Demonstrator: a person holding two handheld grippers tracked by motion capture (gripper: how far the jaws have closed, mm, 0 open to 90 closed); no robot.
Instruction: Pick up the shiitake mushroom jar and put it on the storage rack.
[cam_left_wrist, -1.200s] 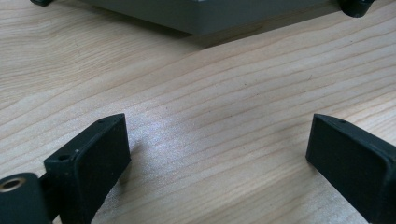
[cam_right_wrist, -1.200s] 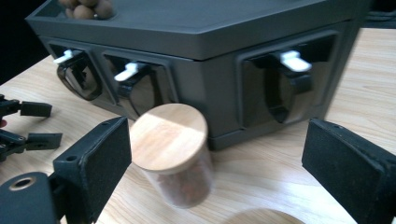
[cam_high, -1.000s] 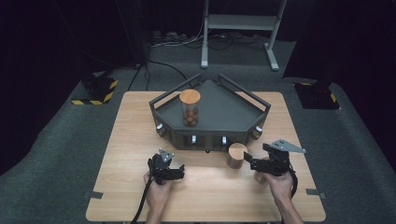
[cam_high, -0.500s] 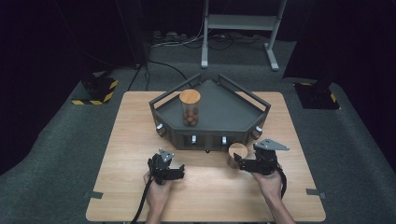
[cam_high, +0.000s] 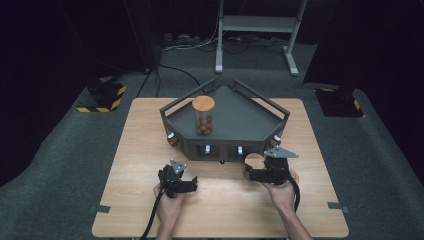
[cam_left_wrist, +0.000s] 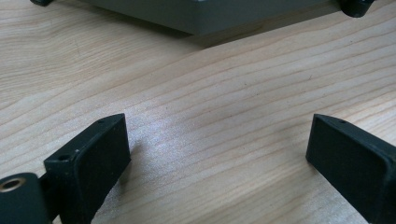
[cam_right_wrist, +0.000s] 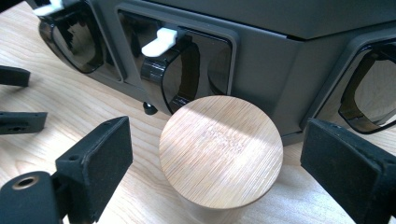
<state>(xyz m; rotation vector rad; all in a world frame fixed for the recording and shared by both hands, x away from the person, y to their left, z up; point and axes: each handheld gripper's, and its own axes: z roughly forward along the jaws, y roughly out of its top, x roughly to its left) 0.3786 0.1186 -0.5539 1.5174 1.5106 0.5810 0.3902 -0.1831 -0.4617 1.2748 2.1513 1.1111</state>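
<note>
High view: pale wooden worktop (cam_high: 150, 150), dark grey angular tray stand (cam_high: 235, 117), right claw (cam_right_wrist: 215, 158) spread wide around a round bamboo-lidded jar (cam_right_wrist: 221, 150) (left claw (cam_left_wrist: 215, 154) wide, empty). Centre the lid before closing.

Table (cam_high: 130, 165): pale wood, fine parallel grain lines. Tray (cam_high: 235, 117): dark grey throughout, with white latch tabs (cam_right_wrist: 161, 39) over smoky dark translucent windows (cam_right_wrist: 180, 70). Jar lid (cam_right_wrist: 221, 150): light bamboo, thin straight striping. Lid of jar on tray (cam_high: 203, 103): orange-tan wood; contents brown (cam_high: 203, 125). Both grippers' jaws: matte black. Floor (cam_high: 65, 150): dark grey carpet. Floor blocks (cam_high: 102, 97): black, with yellow-black hazard stripes.
</note>
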